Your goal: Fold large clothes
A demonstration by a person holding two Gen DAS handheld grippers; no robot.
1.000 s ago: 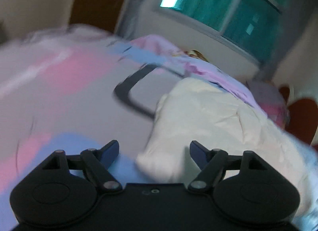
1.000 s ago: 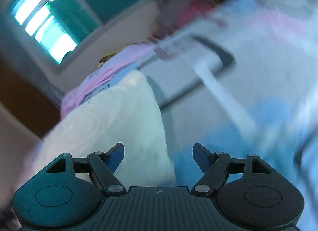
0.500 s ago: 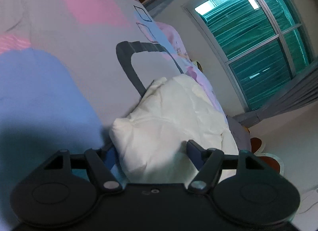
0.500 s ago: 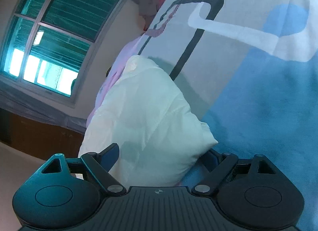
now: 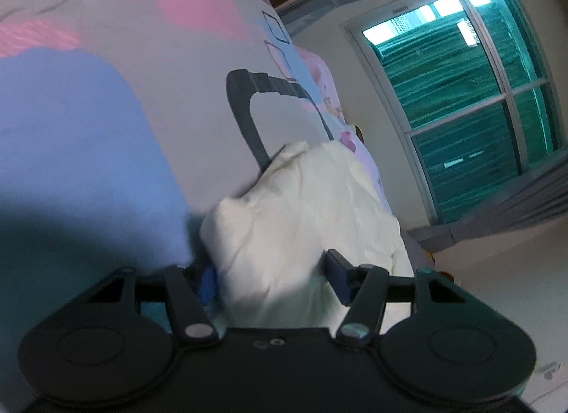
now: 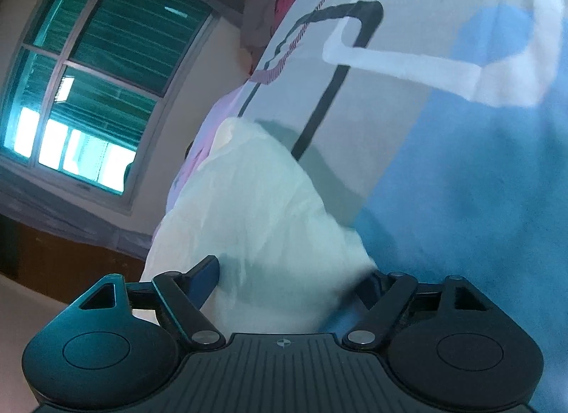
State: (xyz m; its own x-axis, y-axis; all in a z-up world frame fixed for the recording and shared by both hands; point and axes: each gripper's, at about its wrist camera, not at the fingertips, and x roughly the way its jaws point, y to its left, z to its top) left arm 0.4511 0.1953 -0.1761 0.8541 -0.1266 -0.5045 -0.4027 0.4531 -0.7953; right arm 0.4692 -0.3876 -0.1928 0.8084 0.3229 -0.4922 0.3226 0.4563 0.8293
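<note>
Left wrist view: I have the left gripper pushed onto a near corner of the cream garment, which lies bunched on the patterned bedspread. Its jaws have just been closing, with the cloth bulging between them; the left pad sits against the fabric, while the right one seems at the fold's edge, so I read this as a grip forming, not yet a firm pinch. In the right wrist view the right gripper straddles the other near corner of the same garment, its jaws also just closing but spread wide, cloth filling the gap.

I judge the step as taking hold of both near corners before a fold. Next I need both pairs of pads pressed fully onto the fabric, then a lift together so the edge carries over evenly.

Much is hard to read. The right finger of the right gripper is buried under the cloth, so I cannot tell whether it touches. The garment's far end is lost against a pink pillow near the window, and its shape and layers stay unclear. Neither view shows the other gripper.
</note>
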